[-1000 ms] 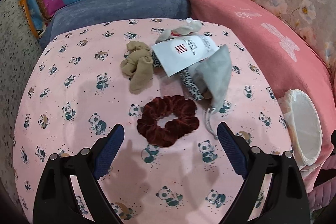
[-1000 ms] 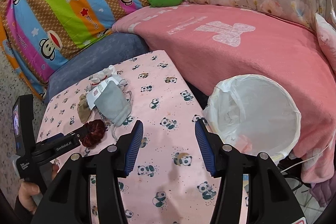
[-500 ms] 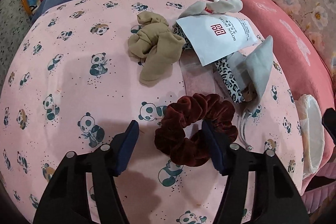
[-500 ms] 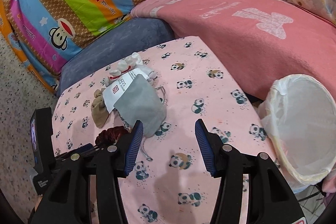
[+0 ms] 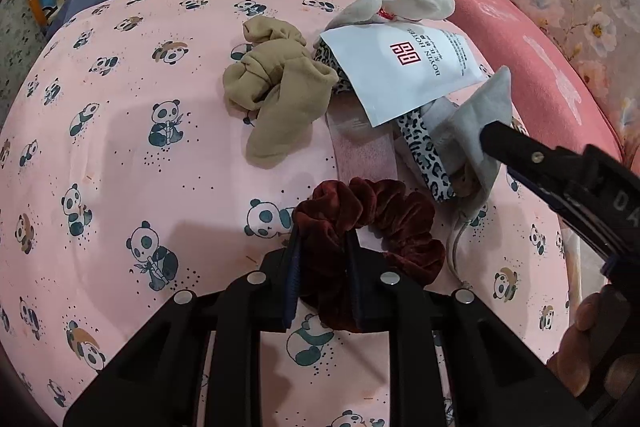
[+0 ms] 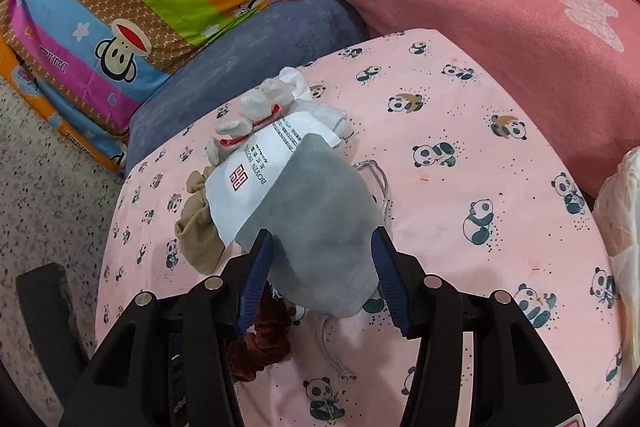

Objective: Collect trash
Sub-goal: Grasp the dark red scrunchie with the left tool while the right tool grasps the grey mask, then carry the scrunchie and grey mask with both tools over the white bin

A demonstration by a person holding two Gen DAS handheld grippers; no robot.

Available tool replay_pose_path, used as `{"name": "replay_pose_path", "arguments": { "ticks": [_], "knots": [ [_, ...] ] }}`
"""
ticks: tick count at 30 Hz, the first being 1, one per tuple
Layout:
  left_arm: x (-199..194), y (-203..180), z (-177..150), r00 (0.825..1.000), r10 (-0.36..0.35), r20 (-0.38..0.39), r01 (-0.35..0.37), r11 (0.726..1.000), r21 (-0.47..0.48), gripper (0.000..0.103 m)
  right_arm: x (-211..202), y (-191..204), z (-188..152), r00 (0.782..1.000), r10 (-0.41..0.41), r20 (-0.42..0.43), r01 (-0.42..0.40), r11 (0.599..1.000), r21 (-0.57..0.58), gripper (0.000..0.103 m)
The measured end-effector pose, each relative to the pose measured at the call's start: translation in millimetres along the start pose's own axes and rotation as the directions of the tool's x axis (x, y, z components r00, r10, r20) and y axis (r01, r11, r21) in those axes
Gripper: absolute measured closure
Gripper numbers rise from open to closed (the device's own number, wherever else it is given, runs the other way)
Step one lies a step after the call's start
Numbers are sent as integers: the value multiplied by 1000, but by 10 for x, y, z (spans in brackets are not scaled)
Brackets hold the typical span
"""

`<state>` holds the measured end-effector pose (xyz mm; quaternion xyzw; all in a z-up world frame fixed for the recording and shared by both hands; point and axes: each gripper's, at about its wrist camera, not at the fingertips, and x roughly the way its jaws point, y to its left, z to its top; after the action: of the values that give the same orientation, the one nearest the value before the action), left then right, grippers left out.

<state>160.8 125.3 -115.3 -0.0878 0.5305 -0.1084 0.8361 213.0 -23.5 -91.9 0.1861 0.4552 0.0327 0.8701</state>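
Left wrist: left gripper (image 5: 322, 259) just closed, pinching scrunchie (image 5: 370, 227) on table (image 5: 120, 147); sock (image 5: 276, 95), packet (image 5: 404, 71), pouch (image 5: 476, 123) uncollected. Right wrist: right gripper (image 6: 322, 271) closing, straddling pouch (image 6: 320, 223), not yet gripping; bin (image 6: 624, 211) at right edge.

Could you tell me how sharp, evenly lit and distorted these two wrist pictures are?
Left wrist view: sharp, soft even light, faint shadows under the scrunchie; fisheye bulges the panda cloth, corners vignetted black. Right wrist view: equally sharp on the grey pouch, no glare, same barrel curvature.
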Motion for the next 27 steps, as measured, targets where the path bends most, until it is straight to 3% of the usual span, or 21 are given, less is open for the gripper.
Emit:
{"name": "replay_pose_path", "arguments": {
  "ticks": [1,3,14,27],
  "knots": [
    [7,-16,14,1000,1,-1,-1,1000,-1,83,59,-9,-18,1000,14,-19,-13,1000,7,70],
    [-10,-19,-16,1000,-1,-2,1,1000,-1,84,101,-31,-57,999,38,-38,-37,999,21,88],
    [-220,-149,-186,1000,-25,11,25,1000,14,87,-372,-185,-380,1000,18,8,-18,999,51,91],
    [-669,-647,-365,994,-91,68,84,991,103,87,-1191,-528,-646,996,0,92,-9,995,95,91]
  ]
}}
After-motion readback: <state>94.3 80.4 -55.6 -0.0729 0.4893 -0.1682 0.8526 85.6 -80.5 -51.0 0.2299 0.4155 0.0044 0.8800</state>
